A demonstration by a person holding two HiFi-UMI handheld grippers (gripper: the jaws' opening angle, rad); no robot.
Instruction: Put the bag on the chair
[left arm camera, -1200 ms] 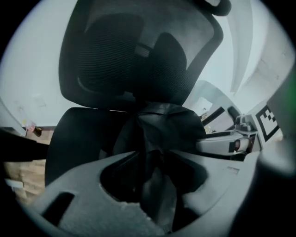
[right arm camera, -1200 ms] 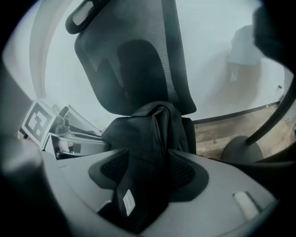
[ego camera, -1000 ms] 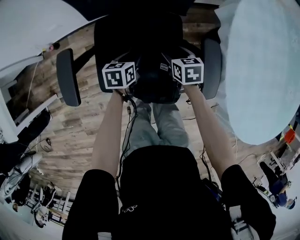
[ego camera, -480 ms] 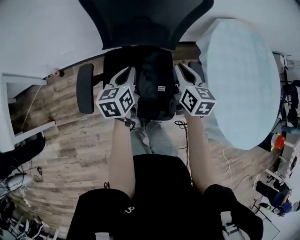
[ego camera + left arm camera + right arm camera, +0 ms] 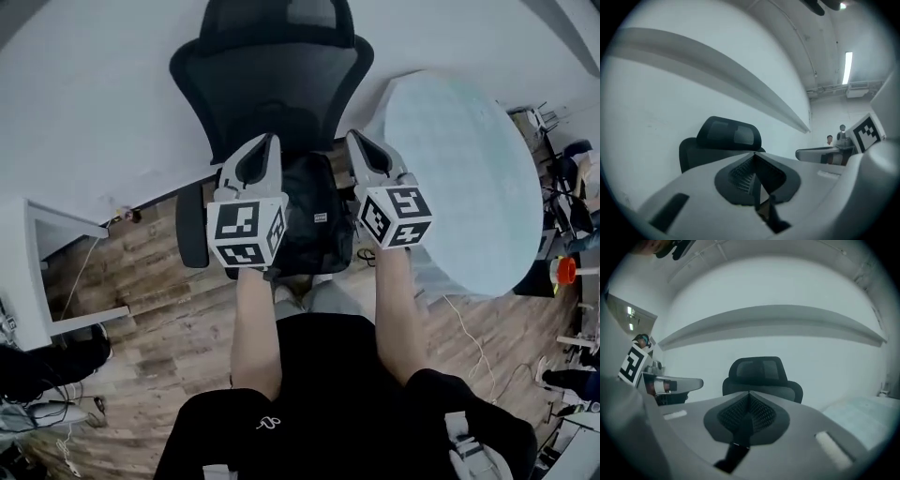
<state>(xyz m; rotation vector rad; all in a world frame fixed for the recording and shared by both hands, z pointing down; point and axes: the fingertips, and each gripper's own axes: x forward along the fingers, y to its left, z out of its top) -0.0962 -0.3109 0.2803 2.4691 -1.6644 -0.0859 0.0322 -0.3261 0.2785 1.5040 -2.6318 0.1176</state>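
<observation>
The black bag [image 5: 314,225] sits on the chair [image 5: 272,84]. The left tool [image 5: 268,143] and the right tool [image 5: 356,141] are both closed and hold nothing.

Colour key: the bag [image 5: 314,220] is showing plain black, and the chair [image 5: 272,84] is showing black with a mesh weave. The left gripper [image 5: 270,142] and right gripper [image 5: 356,139] are showing pale grey shells, each cube carrying black-and-white square markers. The floor [image 5: 141,281] is showing brown wood planks, the round surface [image 5: 469,178] pale blue-green, the wall [image 5: 84,94] white and the person's shirt [image 5: 323,394] black.
</observation>
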